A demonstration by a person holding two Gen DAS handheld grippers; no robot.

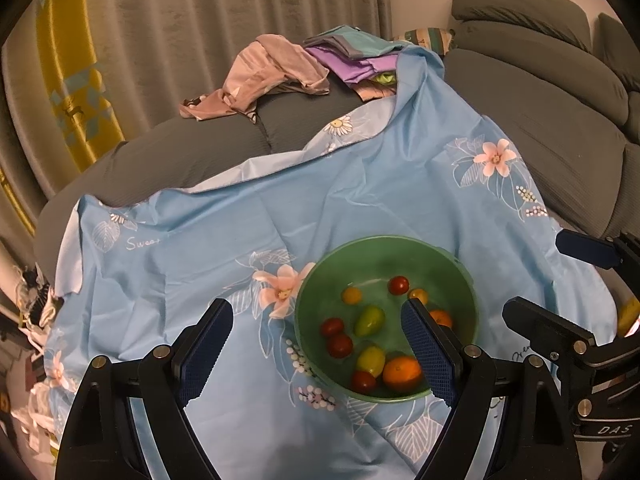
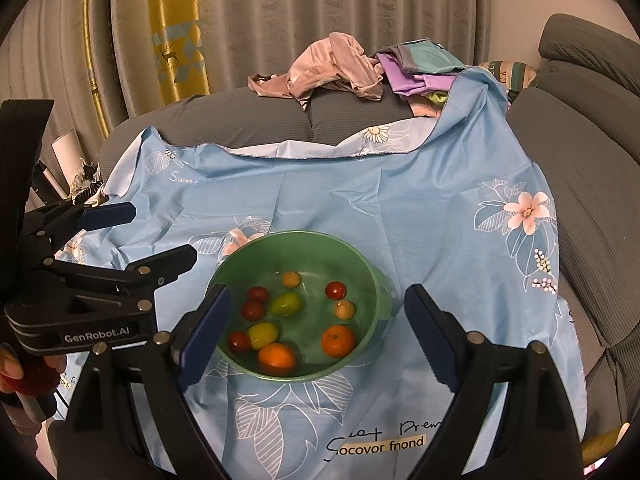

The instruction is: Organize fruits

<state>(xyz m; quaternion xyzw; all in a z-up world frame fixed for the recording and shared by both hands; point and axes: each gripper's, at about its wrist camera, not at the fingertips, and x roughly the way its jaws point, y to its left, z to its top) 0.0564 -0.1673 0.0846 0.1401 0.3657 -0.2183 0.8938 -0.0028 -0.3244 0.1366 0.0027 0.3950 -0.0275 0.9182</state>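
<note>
On the light blue flowered sheet (image 2: 360,208) that covers the grey sofa (image 2: 592,208) stands a green bowl (image 2: 372,280), and inside it lie all the fruits that can be seen clearly. There are two oranges, one near the front rim (image 2: 277,358) and one more to the right (image 2: 338,340). Two yellow-green oval fruits lie in the middle, one paler (image 2: 263,334) and one greener (image 2: 285,304). Around them are four small red tomatoes (image 2: 335,290) and two small orange-yellow ones (image 2: 291,279). The fruits lie loose on the bottom of the bowl, some of them touching each other.

The right gripper (image 2: 316,338) hovers above the bowl with its fingers wide apart; it holds nothing, and in its own view the bowl shows between the two blue pads (image 2: 204,336). The left gripper (image 1: 318,354) is also spread wide and empty. It is a little to the left of the bowl, so its right finger covers a part of the bowl's right side, and its left finger is over the sheet. In the right wrist view, the left gripper shows at the left edge, with a hand (image 2: 16,372) under it.

Behind the sheet, on the back part of the sofa, lies a heap of clothes: a pink-beige piece (image 2: 332,68) and beside it purple and teal pieces (image 2: 412,68). Further back hang grey curtains (image 2: 320,20) with a yellow patterned strip (image 2: 176,40).
</note>
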